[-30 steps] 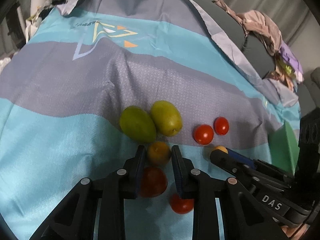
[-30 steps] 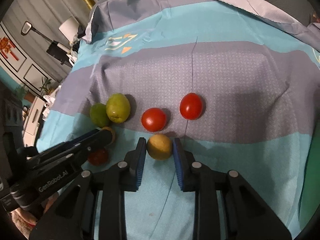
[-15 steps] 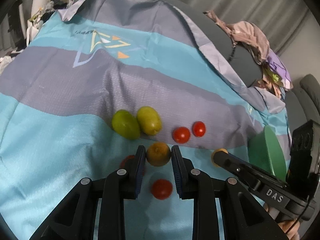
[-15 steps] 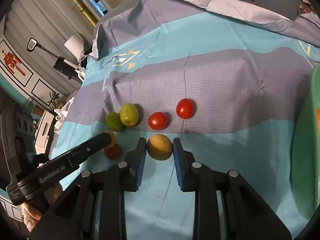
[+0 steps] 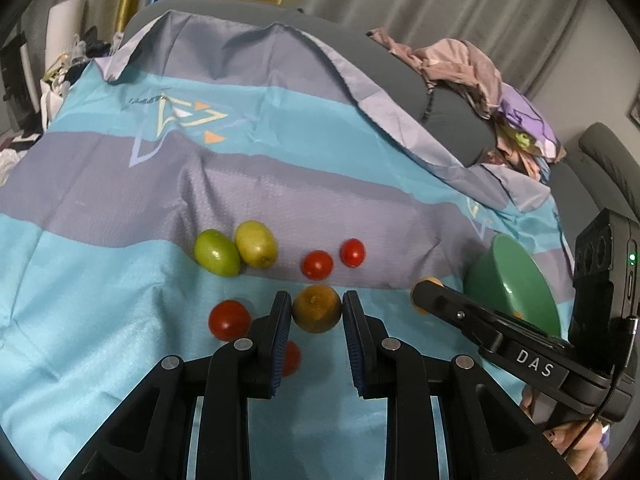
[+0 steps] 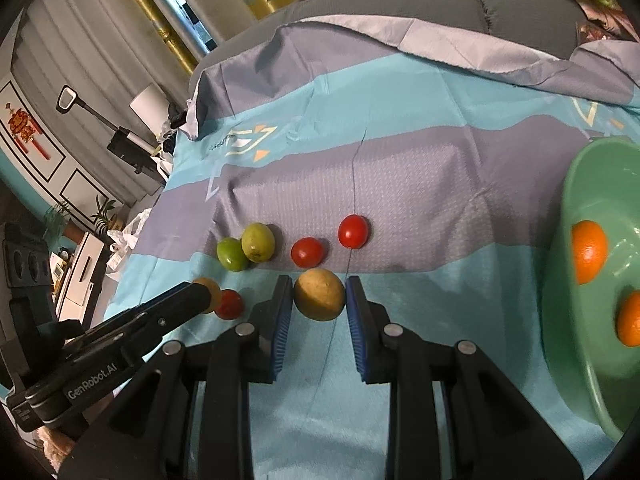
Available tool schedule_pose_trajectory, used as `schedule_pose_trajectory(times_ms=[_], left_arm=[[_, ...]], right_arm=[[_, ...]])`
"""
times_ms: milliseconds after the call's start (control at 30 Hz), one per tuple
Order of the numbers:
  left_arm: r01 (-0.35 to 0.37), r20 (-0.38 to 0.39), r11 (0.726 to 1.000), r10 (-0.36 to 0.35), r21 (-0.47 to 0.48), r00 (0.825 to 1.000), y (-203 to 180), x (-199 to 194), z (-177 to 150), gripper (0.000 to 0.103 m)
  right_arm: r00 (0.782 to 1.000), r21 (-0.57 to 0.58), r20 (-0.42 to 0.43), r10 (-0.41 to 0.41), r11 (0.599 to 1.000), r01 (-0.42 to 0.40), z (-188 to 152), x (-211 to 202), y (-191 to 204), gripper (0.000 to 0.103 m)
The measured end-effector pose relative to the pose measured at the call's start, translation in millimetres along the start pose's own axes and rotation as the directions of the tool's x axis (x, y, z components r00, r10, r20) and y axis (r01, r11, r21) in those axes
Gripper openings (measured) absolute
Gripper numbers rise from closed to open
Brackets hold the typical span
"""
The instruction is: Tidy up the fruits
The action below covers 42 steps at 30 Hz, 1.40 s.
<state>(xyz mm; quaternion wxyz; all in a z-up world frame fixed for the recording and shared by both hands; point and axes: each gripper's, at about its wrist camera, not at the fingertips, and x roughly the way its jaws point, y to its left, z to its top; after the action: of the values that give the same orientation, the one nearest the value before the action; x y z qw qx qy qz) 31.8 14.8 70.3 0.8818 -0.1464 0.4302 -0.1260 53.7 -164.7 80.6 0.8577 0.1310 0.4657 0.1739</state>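
My left gripper [image 5: 315, 302] is shut on a brownish-orange round fruit [image 5: 316, 309], held above the striped cloth [image 5: 120, 280]. My right gripper [image 6: 319, 285] is shut on a dull yellow round fruit [image 6: 320, 295], also off the cloth. On the cloth lie two green fruits [image 5: 217, 253] [image 5: 256, 243] side by side, two red tomatoes [image 5: 317, 265] [image 5: 352, 252] to their right, and two more tomatoes [image 5: 229, 320] [image 5: 291, 358] nearer me. A green bowl [image 6: 592, 184] at the right holds two oranges [image 6: 589, 251] [image 6: 630, 320].
The cloth drapes over a grey sofa [image 5: 452, 120] with a heap of clothes [image 5: 472, 68] at the back right. In the left wrist view the green bowl [image 5: 516, 276] stands beyond the right gripper's body [image 5: 532, 364]. A person's hand [image 5: 576, 444] holds that gripper.
Both grippers have risen with their fruits still held, so the cloth and the loose fruits look smaller. The green bowl has come into both views.
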Motion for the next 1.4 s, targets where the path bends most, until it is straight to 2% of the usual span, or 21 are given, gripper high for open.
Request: schedule_pose_trajectory(times_ms=[400, 667, 800, 1033, 1167, 1300, 1400], left_arm=[[0.031, 0.053, 0.996, -0.035, 0.078, 0.998, -25, -23, -5, 0.026], [0.029, 0.056, 0.990, -0.037, 0.136, 0.998, -43, -28, -14, 0.026], [0.052, 0.052, 0.987, -0.060, 0.154, 0.997, -52, -32, -18, 0.026], [0.015, 0.070, 0.985, -0.028, 0.173, 0.997, -72, -42, -23, 0.026], [-0.044, 0.109, 0.985, 0.026, 0.166, 0.994, -91, -57, -20, 0.026], [-0.062, 0.083, 0.990, 0.052, 0.124, 0.995, -106, -67, -11, 0.026], [-0.137, 0.085, 0.978, 0.124, 0.156, 0.989, -126, -71, 0, 0.026]], right_arm=[[0.996, 0.008, 0.090, -0.015, 1.000, 0.014, -8, -38, -3, 0.028], [0.988, 0.057, 0.143, -0.060, 0.997, 0.052, -20, -65, -19, 0.028], [0.983, 0.066, 0.169, -0.070, 0.996, 0.060, -20, -74, -24, 0.028], [0.982, 0.040, 0.180, -0.065, 0.997, 0.058, -18, -84, -25, 0.028], [0.981, 0.031, 0.192, -0.040, 0.999, 0.035, -16, -94, -28, 0.028], [0.977, 0.016, 0.213, -0.025, 1.000, 0.022, -13, -108, -31, 0.028], [0.968, 0.017, 0.250, -0.018, 1.000, 0.014, -11, -123, -36, 0.028]])
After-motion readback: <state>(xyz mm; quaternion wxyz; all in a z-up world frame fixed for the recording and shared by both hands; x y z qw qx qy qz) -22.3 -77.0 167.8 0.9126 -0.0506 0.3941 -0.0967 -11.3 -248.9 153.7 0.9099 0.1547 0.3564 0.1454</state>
